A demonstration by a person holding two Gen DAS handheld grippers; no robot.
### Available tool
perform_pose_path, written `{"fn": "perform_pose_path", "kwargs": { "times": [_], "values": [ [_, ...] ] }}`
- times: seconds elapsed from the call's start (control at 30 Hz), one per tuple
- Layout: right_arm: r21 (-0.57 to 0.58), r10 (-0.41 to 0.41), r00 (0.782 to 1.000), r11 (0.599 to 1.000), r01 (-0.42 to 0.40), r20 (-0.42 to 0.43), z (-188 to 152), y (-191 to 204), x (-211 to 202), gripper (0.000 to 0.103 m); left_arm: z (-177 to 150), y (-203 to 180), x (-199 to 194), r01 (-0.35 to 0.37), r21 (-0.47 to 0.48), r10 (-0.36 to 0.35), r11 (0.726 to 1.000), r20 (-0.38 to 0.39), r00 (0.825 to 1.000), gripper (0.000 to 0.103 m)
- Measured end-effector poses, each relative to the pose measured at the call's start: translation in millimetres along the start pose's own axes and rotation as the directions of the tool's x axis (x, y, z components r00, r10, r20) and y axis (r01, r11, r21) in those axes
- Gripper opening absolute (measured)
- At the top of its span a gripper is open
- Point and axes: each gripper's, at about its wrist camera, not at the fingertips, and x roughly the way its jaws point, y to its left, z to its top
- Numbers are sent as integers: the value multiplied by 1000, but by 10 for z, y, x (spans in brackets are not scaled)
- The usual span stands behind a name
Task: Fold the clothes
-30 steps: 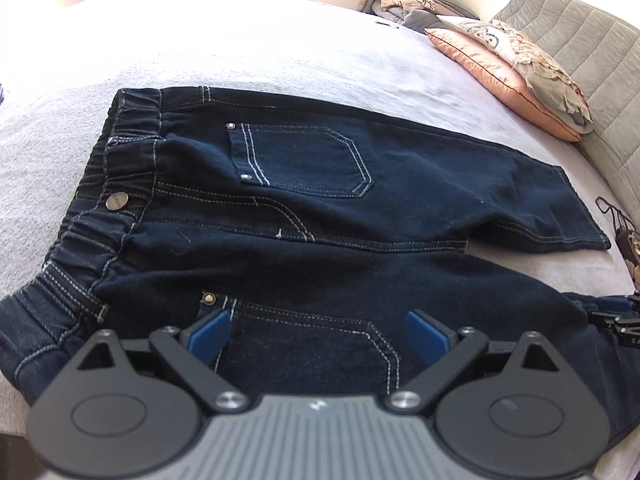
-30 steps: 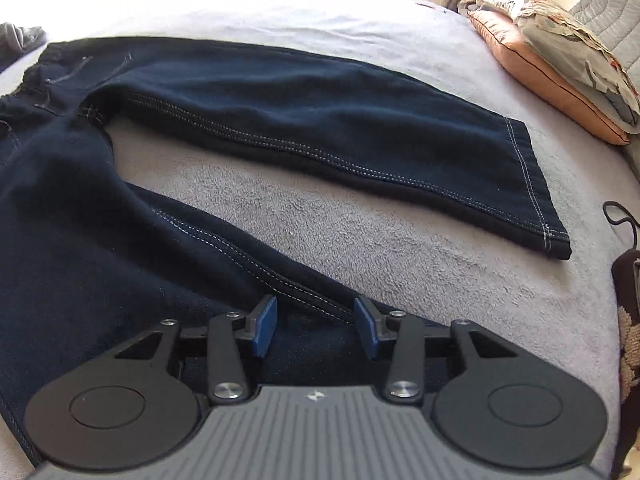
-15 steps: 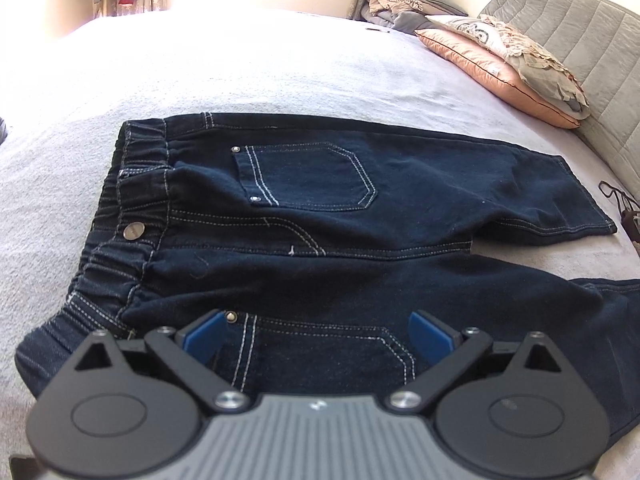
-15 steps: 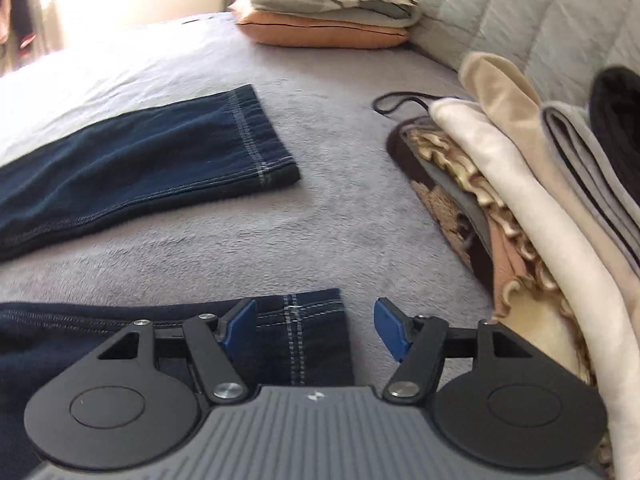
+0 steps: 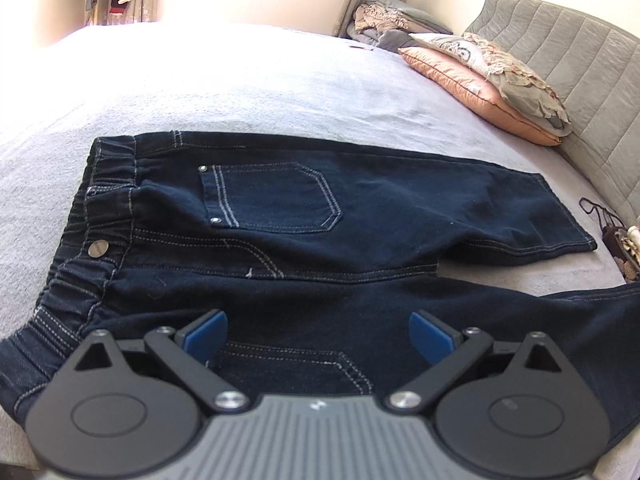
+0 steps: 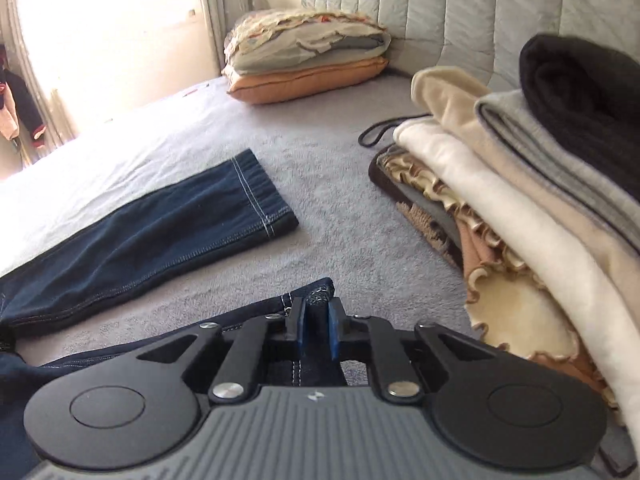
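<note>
We have the dark jeans (image 5: 304, 240) lying flat on the bed (image 5: 240, 92), back side up, with the waistband to the left in the left wrist view and the two legs spread apart toward the headboard side.

Our right gripper (image 6: 317, 322) is closing its jaws on the hem of the near leg (image 6: 316, 296). The denim edge sits between the blue pads (image 6: 333, 332), and they look already pressed on it. Our left gripper (image 5: 318, 334) hangs with its jaws wide above the seat of the jeans, near the lower back pocket, and holds nothing.

The step in hand is, we think, to bring the near leg over onto the far leg (image 6: 160, 228), so the jeans are halved lengthwise. To do it well, we should first make sure that the pads catch both layers of the hem and not only the top one. Then we lift only a little and carry the hem across to meet the far hem, edge on edge. The left gripper should take the waistband on the near side and travel together with the right one, so the fold line stays straight along the middle seam.

The stack of folded clothes (image 6: 520, 200) lies just beside the right gripper, so we must keep the swing away from it.
</note>
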Motion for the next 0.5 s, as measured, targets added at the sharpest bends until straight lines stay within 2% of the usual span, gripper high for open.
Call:
{"fn": "perform_pose_path", "kwargs": {
  "times": [0.03,0.07,0.1,0.13,0.17,0.23,0.27,0.3,0.33,0.37,0.4,0.43,0.47,0.5],
  "values": [
    [-5,-13,999,1000,13,46,14,13,-159,10,-4,-69,4,23,24,-23,999,4,1000,99],
    [7,-64,994,998,64,88,19,-5,-273,0,-10,-151,24,34,55,-34,998,6,999,100],
    [22,-118,984,993,116,130,23,-25,-384,0,-15,-240,58,31,87,-32,996,9,999,101],
    [-2,-243,958,969,246,150,31,-49,-402,0,-18,-314,105,17,108,-18,994,10,1000,101],
    [-16,-326,935,943,331,138,23,-97,-336,0,-18,-381,175,7,115,-8,993,2,1000,101],
    [15,-207,978,978,207,34,-62,-186,-113,0,-10,-456,298,33,93,-31,995,-21,999,101],
    [36,-140,990,989,140,-17,-106,-231,-1,0,-7,-493,347,57,78,-56,995,-25,998,101],
    [27,-89,995,996,90,-49,-110,-178,65,4,-5,-531,397,82,63,-80,995,-30,996,101],
    [-28,-77,996,997,76,-43,-103,-57,84,6,-2,-574,428,98,60,-97,993,-25,995,101],
    [-85,-83,996,993,81,-24,-95,63,99,17,-1,-630,439,108,73,-108,991,-11,994,101],
    [-156,-73,997,985,69,-17,-99,245,124,38,-5,-697,451,117,94,-117,989,-4,993,101],
    [-228,-61,998,972,57,-11,-104,430,150,47,-26,-768,475,119,122,-119,985,-10,993,101],
    [-264,-16,1000,964,10,-22,-111,578,181,52,-60,-839,507,114,155,-111,981,-23,994,101],
    [-297,30,999,954,-39,-35,-118,723,214,52,-103,-897,550,104,188,-97,977,-44,994,101]
  ]
}}
